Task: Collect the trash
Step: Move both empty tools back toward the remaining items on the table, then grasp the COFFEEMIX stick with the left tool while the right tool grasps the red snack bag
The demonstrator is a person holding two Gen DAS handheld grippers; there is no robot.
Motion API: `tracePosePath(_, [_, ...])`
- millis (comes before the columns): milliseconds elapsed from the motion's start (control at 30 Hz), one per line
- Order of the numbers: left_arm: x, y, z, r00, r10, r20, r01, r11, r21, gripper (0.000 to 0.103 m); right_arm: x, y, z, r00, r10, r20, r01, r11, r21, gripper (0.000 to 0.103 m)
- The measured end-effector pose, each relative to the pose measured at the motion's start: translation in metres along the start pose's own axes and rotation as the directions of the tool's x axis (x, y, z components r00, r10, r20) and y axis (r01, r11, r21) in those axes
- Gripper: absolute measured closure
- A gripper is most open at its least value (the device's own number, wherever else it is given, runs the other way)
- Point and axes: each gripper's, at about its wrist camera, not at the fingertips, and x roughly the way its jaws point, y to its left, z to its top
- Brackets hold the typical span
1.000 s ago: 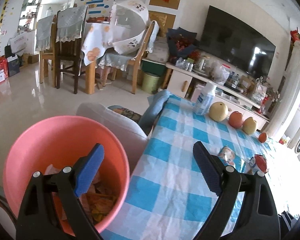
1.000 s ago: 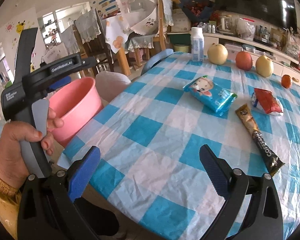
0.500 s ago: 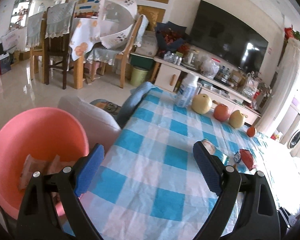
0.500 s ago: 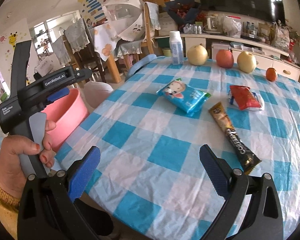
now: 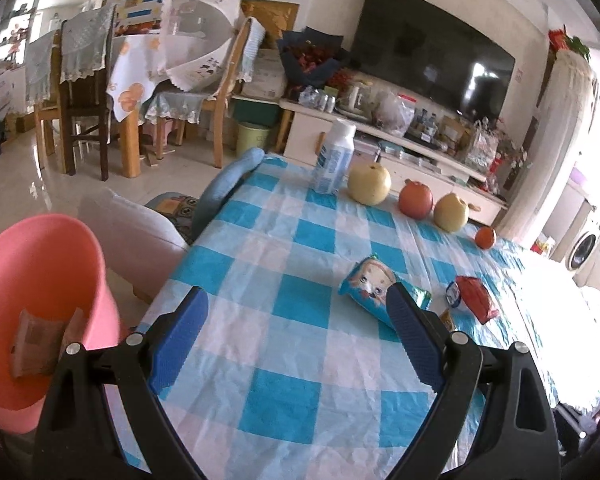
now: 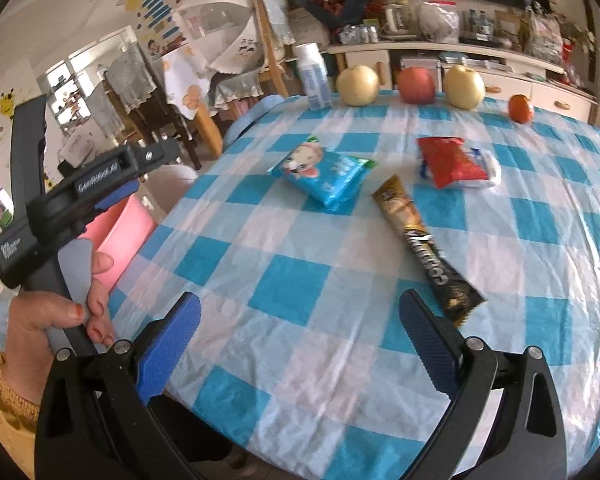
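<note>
Three wrappers lie on the blue-checked tablecloth (image 6: 292,288): a blue snack packet (image 6: 324,172) (image 5: 374,290), a long gold-and-black sachet (image 6: 424,240) and a red packet (image 6: 448,160) (image 5: 476,298). A pink bin (image 5: 40,276) (image 6: 116,236) stands off the table's left edge with brown wrappers (image 5: 32,336) inside. My left gripper (image 5: 296,336) is open and empty over the table's near left part, the blue packet just beyond its right finger. My right gripper (image 6: 300,332) is open and empty over the near table edge, short of the sachet.
At the table's far edge stand a white bottle (image 6: 314,78), two yellow pears (image 6: 358,86), a red apple (image 6: 416,84) and a small orange (image 6: 520,108). A white stool (image 5: 128,232) and a blue chair back (image 5: 228,184) sit left of the table. The hand-held left gripper's body (image 6: 60,200) shows in the right wrist view.
My left gripper has swung right, from over the pink bin to over the table. My right gripper has moved forward toward the wrappers. Both stay open.
</note>
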Motion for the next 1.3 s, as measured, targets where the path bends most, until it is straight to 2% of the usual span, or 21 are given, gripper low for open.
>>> tracePosePath(267, [0.013, -0.024, -0.007, 0.999, -0.025, -0.039, 0.028, 0.998, 0.059, 0.012, -0.013, -0.041, 0.012, 0.999, -0.025, 0.046, 0.022, 0.997, 0.08, 0.005])
tracePosePath(367, [0.02, -0.037, -0.011, 0.996, -0.055, -0.071, 0.06, 0.995, 0.081, 0.012, -0.021, -0.063, 0.019, 0.995, -0.057, 0.078, 0.048, 0.993, 0.106, 0.005])
tracePosePath(700, [0.037, -0.098, -0.04, 0.965, -0.168, -0.201, 0.206, 0.961, 0.186, 0.012, -0.034, -0.138, 0.045, 0.972, -0.179, 0.155, 0.14, 0.962, 0.233, 0.008])
tracePosePath(733, [0.039, -0.106, -0.044, 0.954, -0.201, -0.223, 0.242, 0.954, 0.177, 0.012, -0.032, -0.144, 0.048, 0.971, -0.182, 0.153, 0.143, 0.961, 0.238, 0.009])
tracePosePath(800, [0.042, -0.119, -0.05, 0.94, -0.235, -0.247, 0.281, 0.944, 0.173, 0.012, -0.025, -0.152, 0.052, 0.973, -0.182, 0.138, 0.144, 0.958, 0.247, 0.026])
tracePosePath(933, [0.048, -0.145, -0.058, 0.923, -0.265, -0.279, 0.325, 0.925, 0.196, 0.013, -0.01, -0.159, 0.061, 0.982, -0.141, 0.123, 0.108, 0.964, 0.243, 0.028])
tracePosePath(967, [0.051, -0.15, -0.06, 0.915, -0.277, -0.292, 0.339, 0.922, 0.188, 0.016, -0.006, -0.158, 0.065, 0.983, -0.136, 0.122, 0.105, 0.968, 0.23, 0.03])
tracePosePath(1000, [0.055, -0.155, -0.061, 0.91, -0.28, -0.306, 0.344, 0.922, 0.178, 0.023, -0.001, -0.156, 0.068, 0.985, -0.124, 0.118, 0.097, 0.973, 0.209, 0.033])
tracePosePath(1100, [0.068, -0.165, -0.065, 0.896, -0.275, -0.348, 0.34, 0.93, 0.139, 0.026, 0.012, -0.15, 0.077, 0.99, -0.1, 0.099, 0.082, 0.982, 0.167, 0.038])
tracePosePath(1167, [0.074, -0.171, -0.067, 0.894, -0.267, -0.361, 0.333, 0.933, 0.135, 0.026, 0.019, -0.15, 0.081, 0.992, -0.085, 0.091, 0.071, 0.986, 0.153, 0.042])
tracePosePath(1300, [0.083, -0.181, -0.067, 0.905, -0.221, -0.365, 0.292, 0.944, 0.152, 0.03, 0.033, -0.155, 0.09, 0.995, -0.055, 0.08, 0.043, 0.988, 0.147, 0.049])
